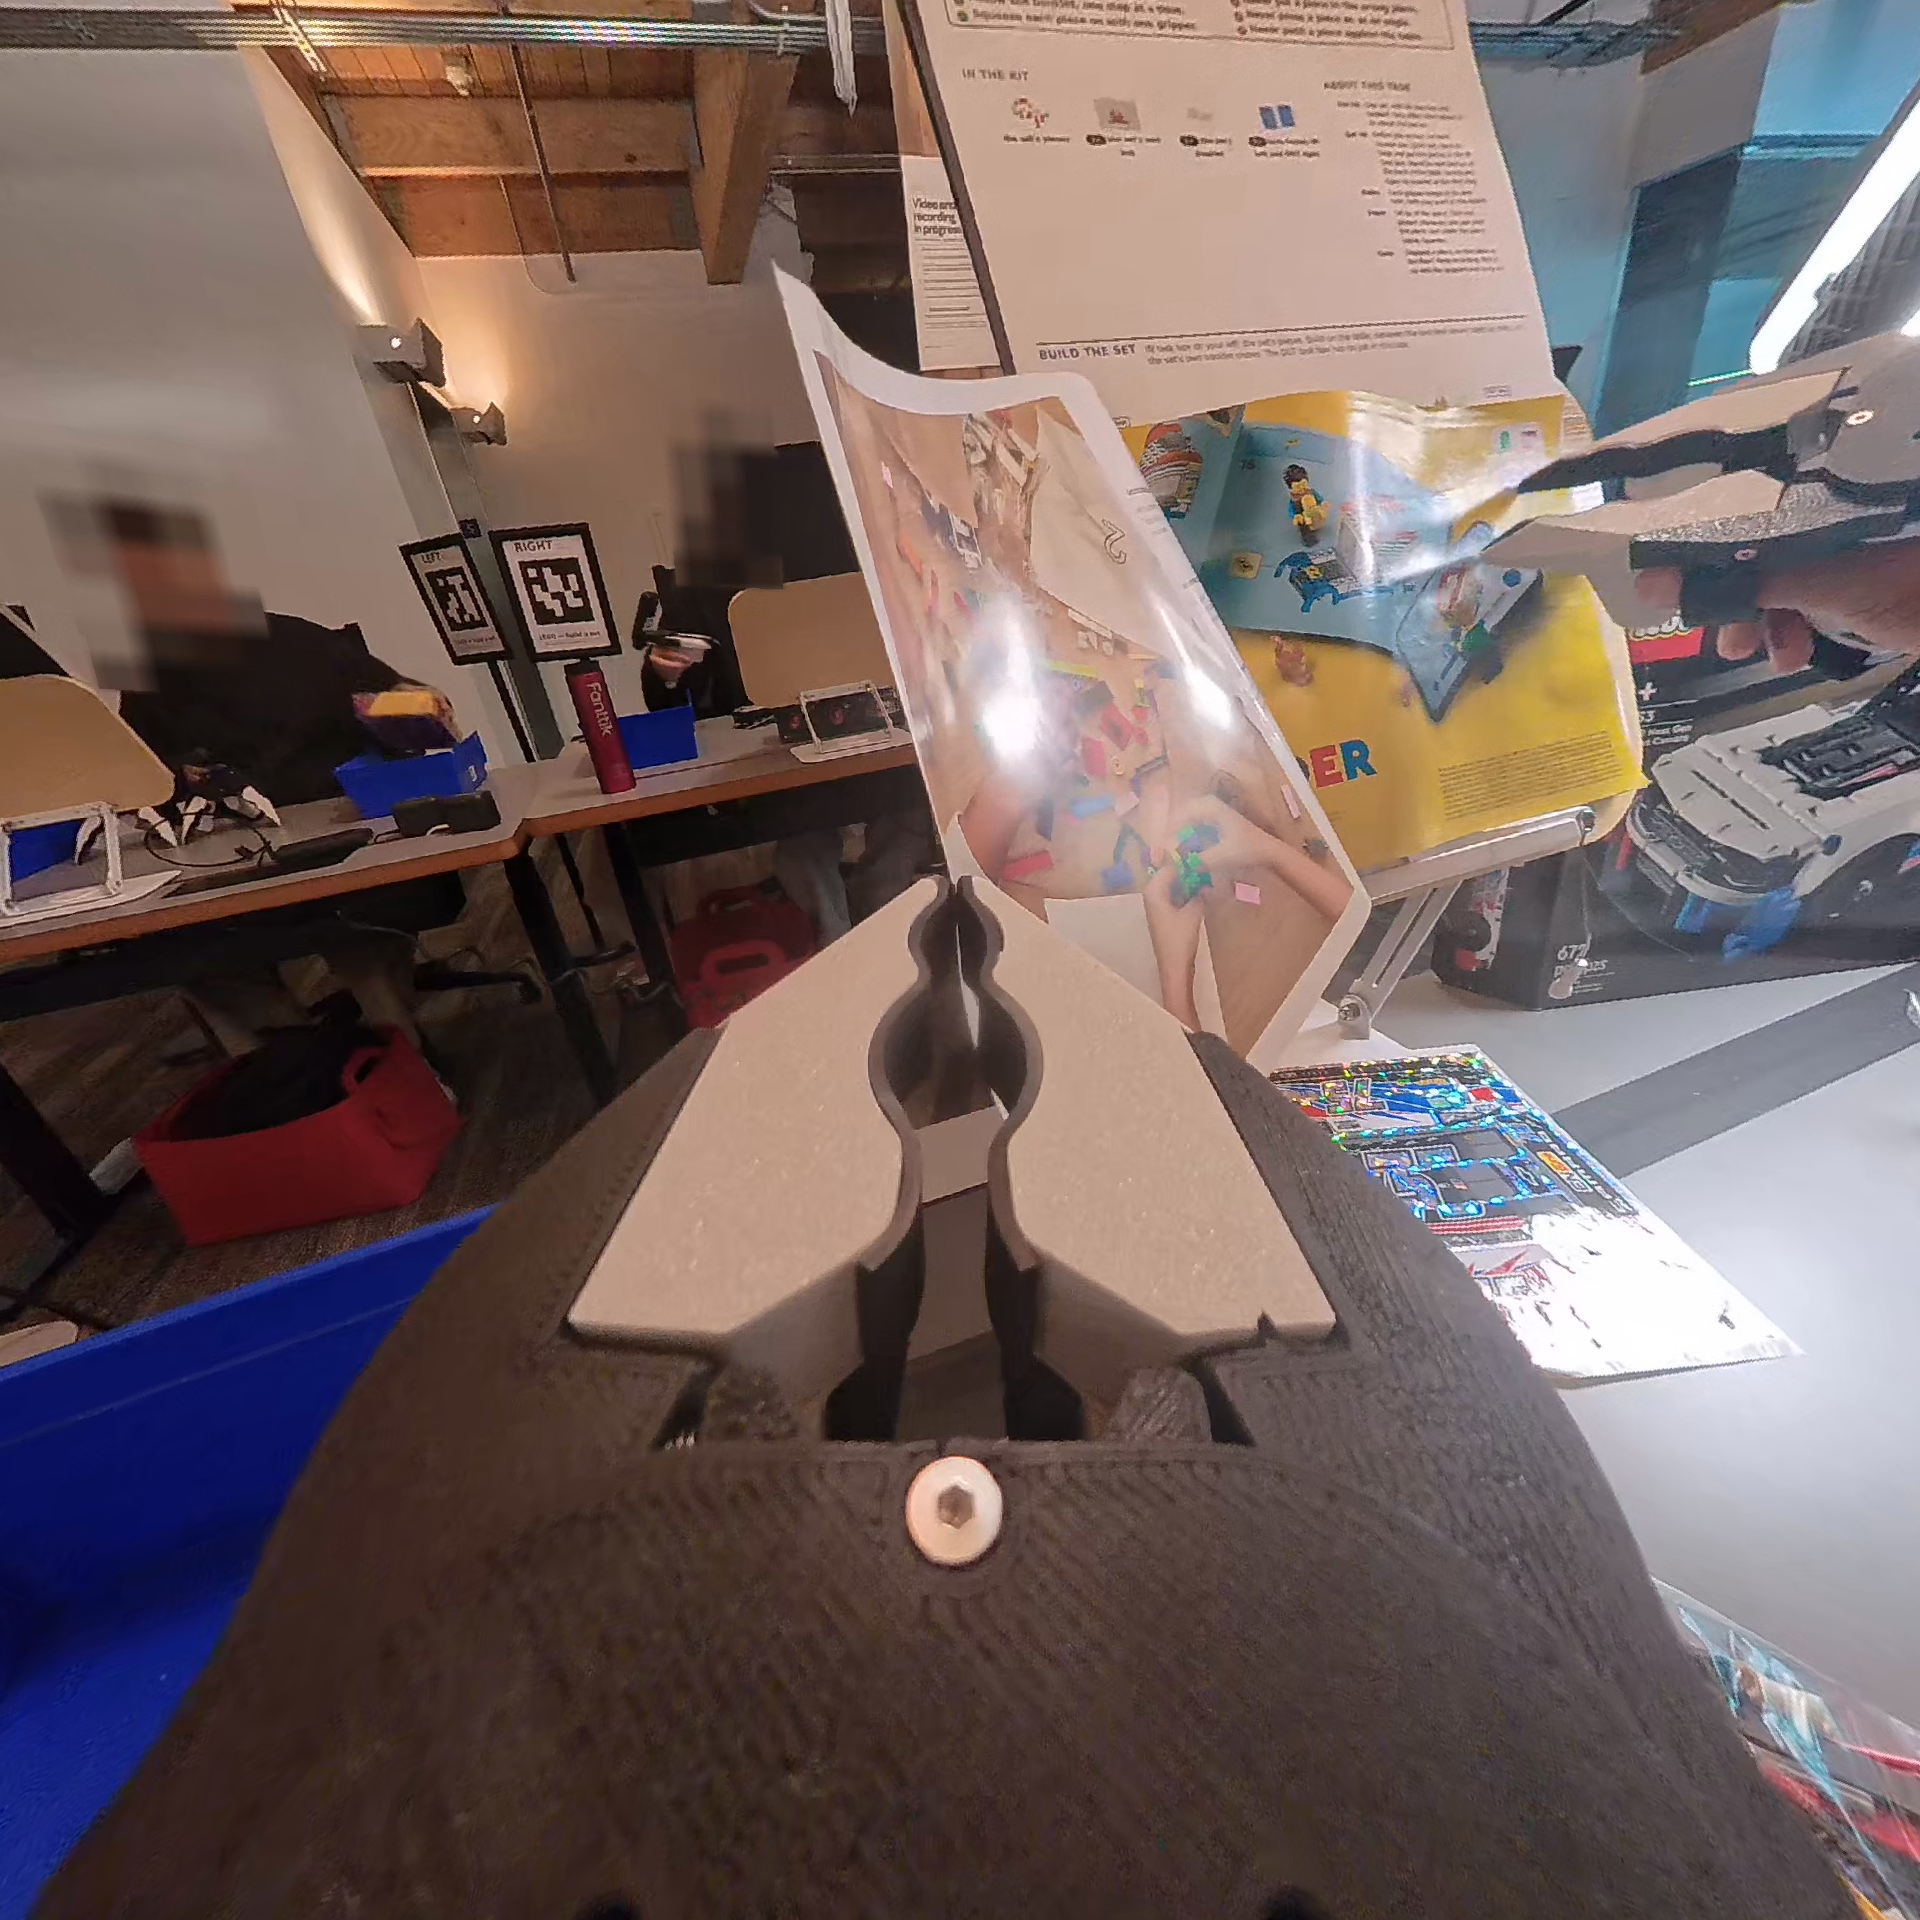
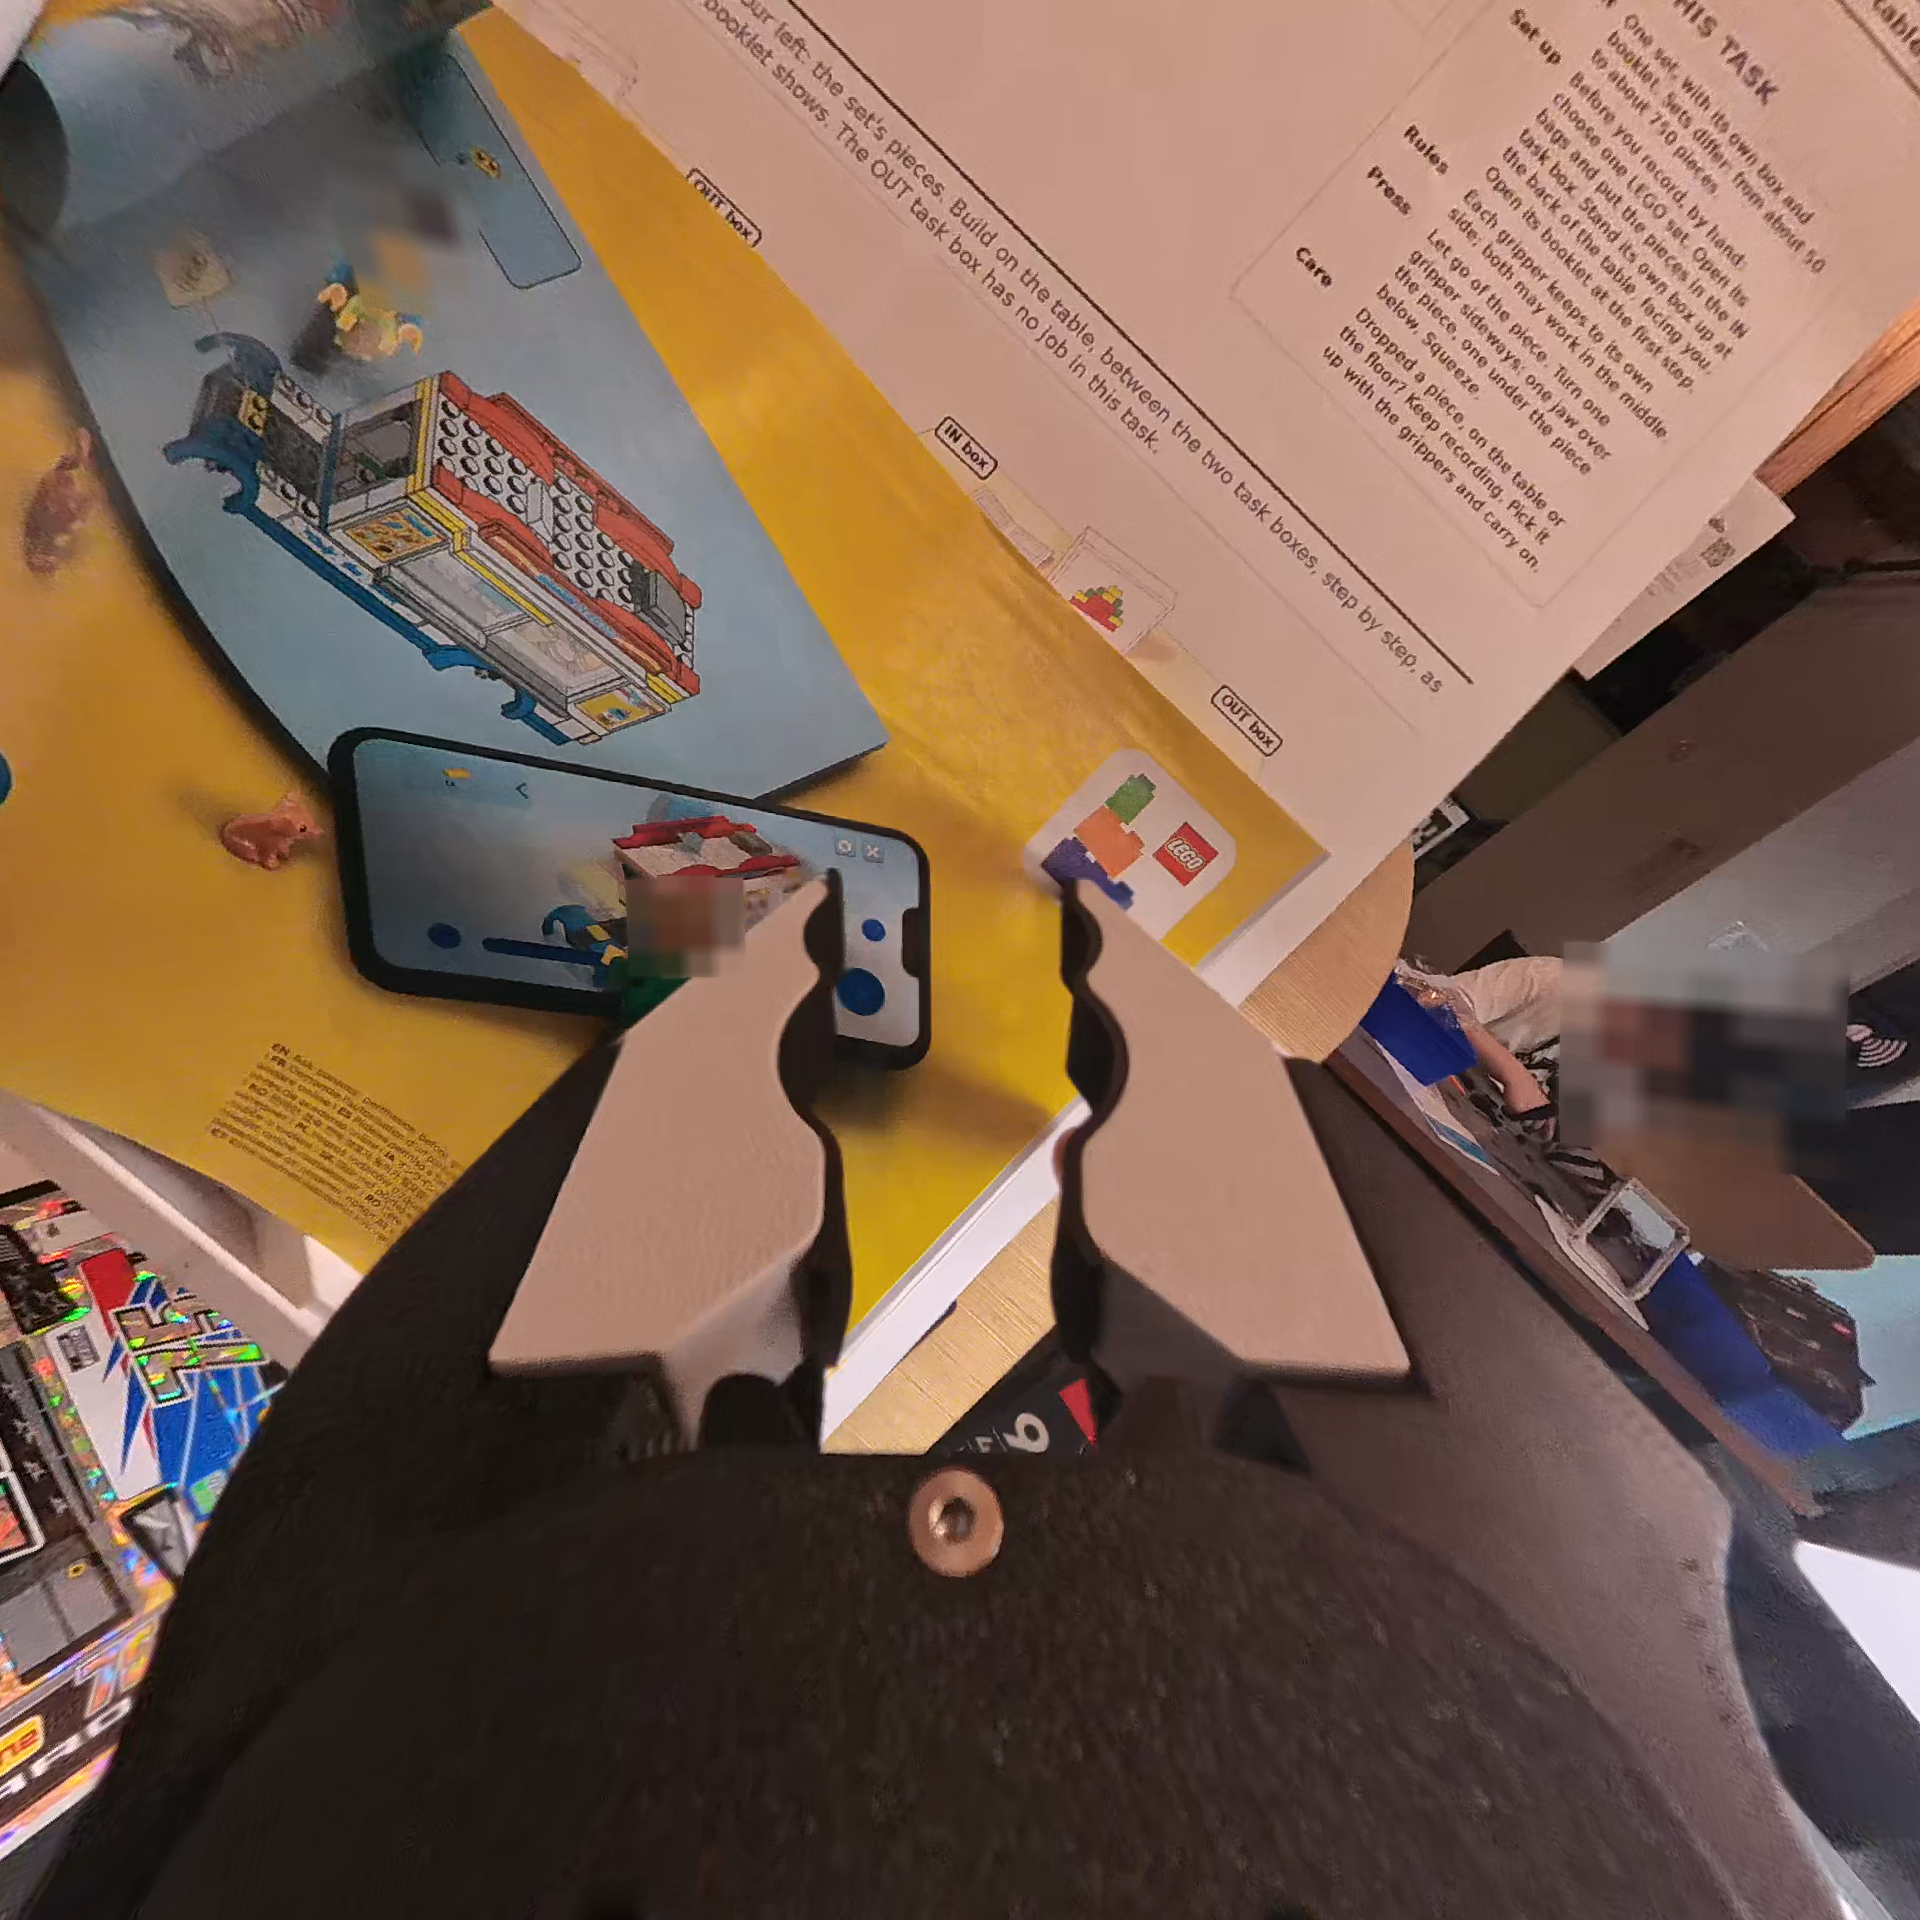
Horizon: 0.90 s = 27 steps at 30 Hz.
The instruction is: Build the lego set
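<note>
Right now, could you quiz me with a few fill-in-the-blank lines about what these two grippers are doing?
1. The left gripper is pinching a glossy ____ of the booklet.
2. The right gripper has its jaws ____.
3. The open booklet page behind the right gripper is mostly ____.
4. The shiny sticker sheet lies flat on the ____.

Answers: page; open; yellow; table

The left gripper (image 1: 961,883) pinched the lower edge of a booklet page (image 1: 1049,665), which rose upright ahead of it. Behind and right of that page the open instruction booklet (image 1: 1455,644) leaned on a stand (image 1: 1455,862), below a printed task sheet (image 1: 1226,177). The right gripper (image 2: 945,883), jaws parted, hung just before the booklet's right-hand page. A sticker sheet (image 1: 1486,1195) lay on the table (image 1: 1766,1195) right of the left gripper; the set's box (image 1: 1766,831) stood behind it, right of the stand. A bin (image 1: 156,1507) sat at left.
</note>
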### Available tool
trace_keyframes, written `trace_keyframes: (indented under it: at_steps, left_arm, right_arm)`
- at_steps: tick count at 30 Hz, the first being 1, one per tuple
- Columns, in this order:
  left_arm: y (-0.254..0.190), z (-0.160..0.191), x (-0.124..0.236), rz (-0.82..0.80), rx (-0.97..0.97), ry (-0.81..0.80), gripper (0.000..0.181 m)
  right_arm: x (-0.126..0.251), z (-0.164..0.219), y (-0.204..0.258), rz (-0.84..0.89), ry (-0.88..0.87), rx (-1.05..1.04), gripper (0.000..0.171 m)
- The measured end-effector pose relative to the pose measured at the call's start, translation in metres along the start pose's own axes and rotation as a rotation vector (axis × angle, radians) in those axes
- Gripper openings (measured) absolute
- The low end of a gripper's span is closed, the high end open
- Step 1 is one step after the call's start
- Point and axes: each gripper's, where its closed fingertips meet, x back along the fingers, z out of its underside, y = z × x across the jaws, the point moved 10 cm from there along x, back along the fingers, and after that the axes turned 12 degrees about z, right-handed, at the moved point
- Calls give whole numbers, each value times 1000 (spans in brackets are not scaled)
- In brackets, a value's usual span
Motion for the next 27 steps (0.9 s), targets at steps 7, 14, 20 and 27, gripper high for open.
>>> trace_keyframes:
  at_steps: [7, 14, 20, 27]
  left_arm:
    - [1, -2, 2, 0, 7, -11, 0]
    - [0, -3, 2, 4, 4, -10, 0]
    - [-1, -5, 3, 7, 1, -16, 0]
    - [1, -8, 7, 5, 9, -33, 0]
  right_arm:
    - [0, -8, -14, 10, -10, -27, 63]
    - [-11, -12, -12, -7, 52, 22, 85]
    - [-2, -10, -14, -2, 32, 19, 32]
    - [35, -7, -7, -62, -73, -100, 22]
